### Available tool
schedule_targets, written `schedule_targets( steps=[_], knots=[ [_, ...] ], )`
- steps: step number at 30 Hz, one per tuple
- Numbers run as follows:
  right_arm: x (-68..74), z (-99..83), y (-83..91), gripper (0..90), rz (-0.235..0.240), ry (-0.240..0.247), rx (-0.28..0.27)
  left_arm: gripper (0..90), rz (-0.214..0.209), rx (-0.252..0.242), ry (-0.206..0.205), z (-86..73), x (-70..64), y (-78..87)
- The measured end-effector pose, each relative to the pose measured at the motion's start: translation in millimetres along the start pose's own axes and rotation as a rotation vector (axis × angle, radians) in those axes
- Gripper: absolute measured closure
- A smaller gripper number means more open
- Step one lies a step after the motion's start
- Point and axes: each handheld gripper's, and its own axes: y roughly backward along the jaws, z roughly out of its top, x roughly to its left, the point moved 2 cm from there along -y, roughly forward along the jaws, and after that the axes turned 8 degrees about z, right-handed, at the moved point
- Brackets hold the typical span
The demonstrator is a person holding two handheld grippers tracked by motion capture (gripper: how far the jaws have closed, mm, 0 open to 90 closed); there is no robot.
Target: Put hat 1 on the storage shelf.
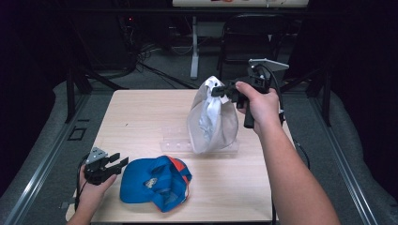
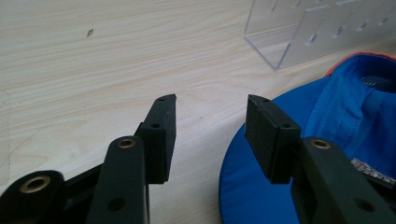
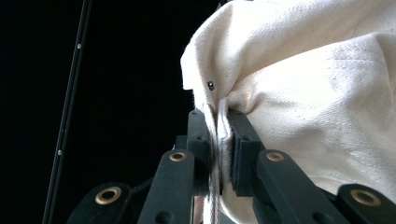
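Blue cap waits by parted jaws while a cream cap hangs from the other pair.

Blue fabric of the cap (image 2: 299, 154) lies upside down on the bench (image 1: 141, 122), its brim under the right-hand jaw of the left gripper (image 1: 114, 162), whose jaws stand apart with nothing between them; a woven tag at the cap's inner edge is too blurred to read. Ahead of those jaws stands a clear slotted rack (image 2: 322, 32). Farther off, the right gripper (image 1: 220, 90) has its jaws pressed tight on a thin fold of the cream cap (image 1: 211, 119), held lifted over the rack. That pinch is narrow and near the edge, so the cloth could slide out and drop, or the hanging crown could snag the rack and tip it. No brand or writing is legible anywhere.
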Motion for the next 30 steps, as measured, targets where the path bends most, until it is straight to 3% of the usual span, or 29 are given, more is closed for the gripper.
schedule_targets(
  steps=[5,12,15,22,28,30],
  knots=[
    [2.1,3.6,-11.7,81.3,0.006,-0.003,-0.009,50.4,-0.020,-0.018,-0.014,4.0,-10.2,1.0],
    [3.3,6.8,-33.3,81.3,0.006,-0.007,-0.012,42.3,-0.072,-0.061,-0.057,22.6,-38.3,5.3],
    [3.1,6.8,-38.9,81.2,0.005,-0.003,-0.003,41.7,-0.121,-0.066,-0.066,32.5,-54.0,4.3],
    [3.2,6.4,-47.3,81.2,0.005,0.002,-0.015,40.5,-0.176,-0.094,-0.180,63.5,-99.9,-4.8],
    [1.8,5.0,-52.8,81.0,0.001,0.001,-0.028,38.0,-0.196,-0.113,-0.252,79.2,-140.8,-14.9],
    [1.8,4.3,-54.4,81.0,-0.002,0.005,-0.028,36.6,-0.179,-0.106,-0.271,83.5,-155.5,-21.2]
  ],
)
